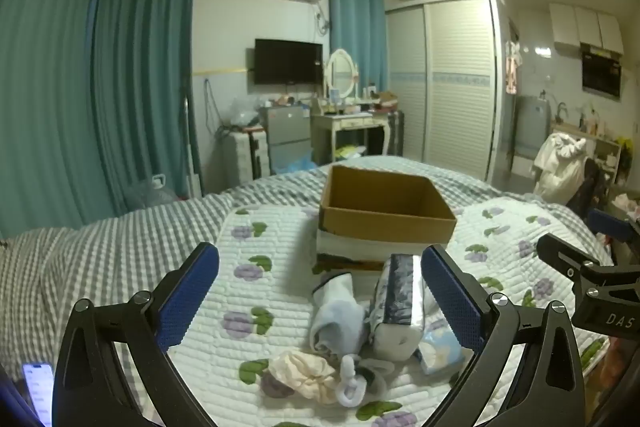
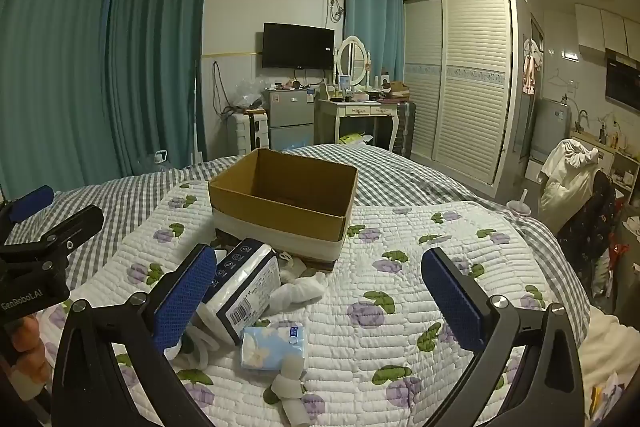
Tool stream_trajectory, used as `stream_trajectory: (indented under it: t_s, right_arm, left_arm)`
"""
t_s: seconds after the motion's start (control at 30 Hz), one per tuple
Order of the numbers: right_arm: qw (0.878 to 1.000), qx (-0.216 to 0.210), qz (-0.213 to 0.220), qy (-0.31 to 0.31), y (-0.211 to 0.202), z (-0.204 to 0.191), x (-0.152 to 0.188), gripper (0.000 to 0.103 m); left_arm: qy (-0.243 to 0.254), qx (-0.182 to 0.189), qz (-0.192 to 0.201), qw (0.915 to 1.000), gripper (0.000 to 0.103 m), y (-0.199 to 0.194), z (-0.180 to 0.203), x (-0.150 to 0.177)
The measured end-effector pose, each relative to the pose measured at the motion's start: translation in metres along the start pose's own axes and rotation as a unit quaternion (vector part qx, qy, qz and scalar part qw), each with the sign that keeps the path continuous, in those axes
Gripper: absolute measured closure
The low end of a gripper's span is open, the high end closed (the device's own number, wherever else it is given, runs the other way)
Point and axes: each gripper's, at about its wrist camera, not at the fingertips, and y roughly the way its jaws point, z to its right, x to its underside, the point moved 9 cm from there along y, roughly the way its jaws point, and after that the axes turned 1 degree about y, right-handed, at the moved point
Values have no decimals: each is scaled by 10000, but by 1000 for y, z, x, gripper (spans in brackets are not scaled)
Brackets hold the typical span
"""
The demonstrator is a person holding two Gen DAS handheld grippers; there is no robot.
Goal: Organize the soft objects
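Note:
An open cardboard box (image 1: pixel 386 217) (image 2: pixel 280 205) stands empty on the floral quilt. In front of it lie a tissue pack with a dark band (image 1: pixel 398 303) (image 2: pixel 244 287), a small light-blue tissue packet (image 1: pixel 438 345) (image 2: pixel 274 347), a pale blue sock (image 1: pixel 336 311), a cream sock bundle (image 1: pixel 304 375), and white socks (image 1: pixel 352 383) (image 2: pixel 298 289) (image 2: pixel 290 391). My left gripper (image 1: pixel 320 277) is open above the pile. My right gripper (image 2: pixel 320 281) is open, its left finger (image 2: pixel 188 291) beside the banded pack.
The quilt (image 2: pixel 400 307) covers a grey checked bed (image 1: pixel 100 251). A phone (image 1: pixel 38 391) lies at the bed's left edge. A dresser, fridge and wardrobe stand beyond the bed; a chair with clothes (image 2: pixel 572 179) is at the right.

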Motion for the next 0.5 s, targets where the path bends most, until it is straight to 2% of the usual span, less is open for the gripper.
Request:
stream_trajectory:
  t_s: [0.5]
  right_arm:
    - [10000, 10, -62, 33, 2, -1, 3, 0]
  left_arm:
    - [6, -18, -8, 10000, 0, 0, -2, 0]
